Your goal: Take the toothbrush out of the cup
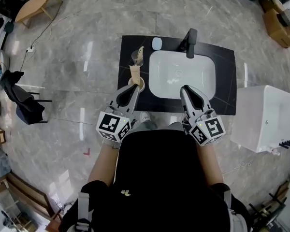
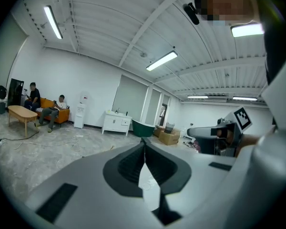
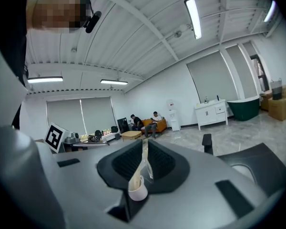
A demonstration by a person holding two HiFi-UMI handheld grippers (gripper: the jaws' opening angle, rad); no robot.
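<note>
On a dark surface (image 1: 224,81), near its left front edge, the cup (image 1: 141,84) holds the toothbrush (image 1: 134,73) upright just ahead of the nearer left hand-held gripper (image 1: 133,89), which, like the right hand-held gripper (image 1: 185,89), is pressed together and empty.

**Everything placed from the basin**

I take the basin (image 1: 181,74) as my mark; it is sunk into the counter (image 1: 227,81). The faucet (image 1: 189,41) stands behind it, at the middle of its far rim. A small oval piece (image 1: 157,43) lies behind its far left corner. Left of the basin, by its near corner, the cup (image 1: 141,84) stands on the counter with the toothbrush (image 1: 134,72) in it. A glass (image 1: 137,58) stands just behind that cup. The left gripper (image 1: 134,87) is just in front of the cup, and the right gripper (image 1: 185,89) is at the basin's near rim. A cabinet (image 1: 266,120) sits to the basin's right, off the counter.
</note>
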